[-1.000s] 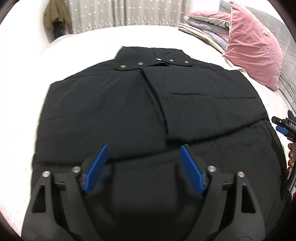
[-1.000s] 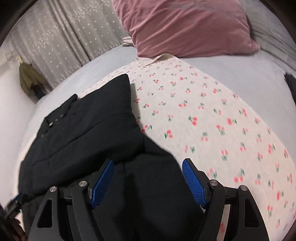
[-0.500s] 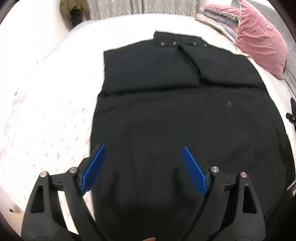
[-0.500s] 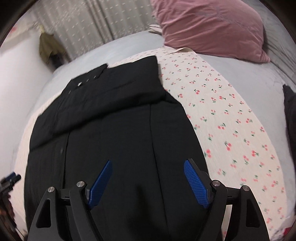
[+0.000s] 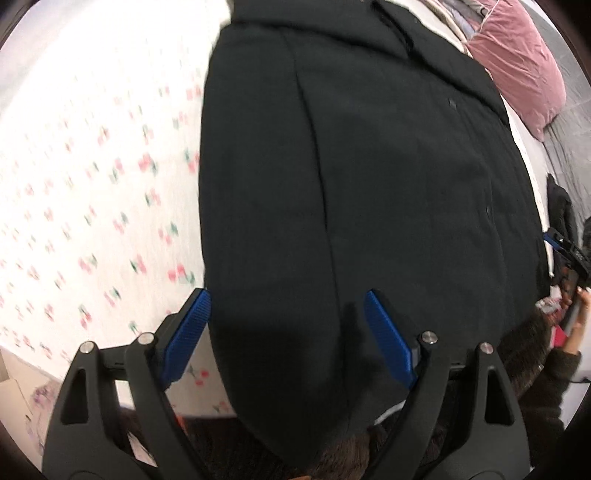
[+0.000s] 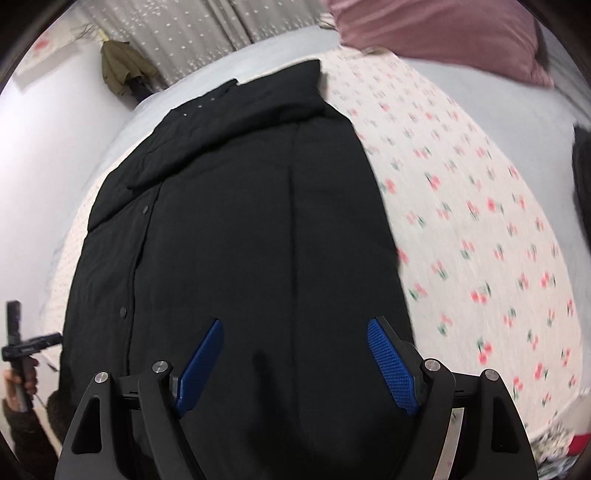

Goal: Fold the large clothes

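Black and padded, the coat (image 5: 369,184) lies spread flat on the bed, its hem toward us and its collar at the far end; the upper part looks folded over itself, a sleeve lying across the chest. We see a vertical seam running down its body and a row of snap buttons (image 6: 123,312) along the placket in the right wrist view. Our left gripper (image 5: 286,332) hovers above the hem with its blue pads (image 5: 188,334) spread wide — one pad over the coat's left edge, the other over the cloth, nothing between them. Our right gripper (image 6: 295,360) hangs over the hem nearer the coat's right edge, jaws likewise released and holding nothing. Under the coat is a white sheet (image 6: 480,240) printed with small red cherries, blurred in both views. At the head of the bed sits a pink pillow (image 5: 517,62). Beyond the bed a pale dotted curtain (image 6: 207,33) hangs, and an olive jacket (image 6: 123,68) hangs beside it. In the right wrist view a hand (image 6: 20,380) grips the left gripper's handle at the lower left edge.
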Available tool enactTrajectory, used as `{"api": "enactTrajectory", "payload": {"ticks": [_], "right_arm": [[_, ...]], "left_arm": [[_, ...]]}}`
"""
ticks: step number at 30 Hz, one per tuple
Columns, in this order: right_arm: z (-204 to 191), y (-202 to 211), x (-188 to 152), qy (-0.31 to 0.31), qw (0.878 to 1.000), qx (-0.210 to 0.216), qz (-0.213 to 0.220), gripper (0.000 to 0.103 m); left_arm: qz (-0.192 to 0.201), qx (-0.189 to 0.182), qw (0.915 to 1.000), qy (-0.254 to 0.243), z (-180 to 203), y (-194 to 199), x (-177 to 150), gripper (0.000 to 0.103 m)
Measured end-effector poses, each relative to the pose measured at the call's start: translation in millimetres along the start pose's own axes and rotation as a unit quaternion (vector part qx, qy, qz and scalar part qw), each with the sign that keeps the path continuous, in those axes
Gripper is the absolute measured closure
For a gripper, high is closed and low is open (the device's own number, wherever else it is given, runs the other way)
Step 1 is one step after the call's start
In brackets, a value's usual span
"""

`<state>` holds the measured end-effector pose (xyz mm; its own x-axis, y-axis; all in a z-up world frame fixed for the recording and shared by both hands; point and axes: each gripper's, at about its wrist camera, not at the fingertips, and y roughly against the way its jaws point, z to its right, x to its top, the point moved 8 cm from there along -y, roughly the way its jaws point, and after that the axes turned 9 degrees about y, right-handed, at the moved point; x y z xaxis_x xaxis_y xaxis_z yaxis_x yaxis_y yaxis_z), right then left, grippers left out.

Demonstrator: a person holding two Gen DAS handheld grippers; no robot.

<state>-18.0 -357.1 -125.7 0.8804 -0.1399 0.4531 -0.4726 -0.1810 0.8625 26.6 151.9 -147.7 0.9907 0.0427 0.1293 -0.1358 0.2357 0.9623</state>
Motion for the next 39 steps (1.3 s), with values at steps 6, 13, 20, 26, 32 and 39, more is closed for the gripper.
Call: {"api": "enactTrajectory", "payload": {"ticks": [6, 13, 20, 26, 32, 39], "right_arm": [[22, 7, -27, -0.013, 1.0, 0.011, -0.013, 0.021], [45, 2, -50, -0.05, 0.997, 0.047, -0.021, 0.021], [42, 11, -59, -0.072, 0.991, 0.111, -0.002, 0.021], [20, 7, -68, -0.092, 0.975, 0.204, 0.004, 0.02], [-4, -1, -66, -0.114, 0.952, 0.284, -0.004, 0.045], [-22, 5, -53, -0.093, 0.957, 0.273, 0.012, 0.086]], "left_arm": [[-0.04, -0.051, 0.9978, 0.014, -11, -17, -19, 0.018], [-0.042, -0.088, 0.9952, -0.002, -12, -14, -29, 0.018], [-0.048, -0.119, 0.9916, -0.014, -16, -10, -37, 0.018], [-0.076, -0.191, 0.9786, -0.014, -11, -5, -57, 0.018], [-0.076, -0.214, 0.9737, -0.017, 8, -8, -63, 0.028], [-0.027, -0.205, 0.9778, 0.035, 13, -3, -52, 0.085]]}}
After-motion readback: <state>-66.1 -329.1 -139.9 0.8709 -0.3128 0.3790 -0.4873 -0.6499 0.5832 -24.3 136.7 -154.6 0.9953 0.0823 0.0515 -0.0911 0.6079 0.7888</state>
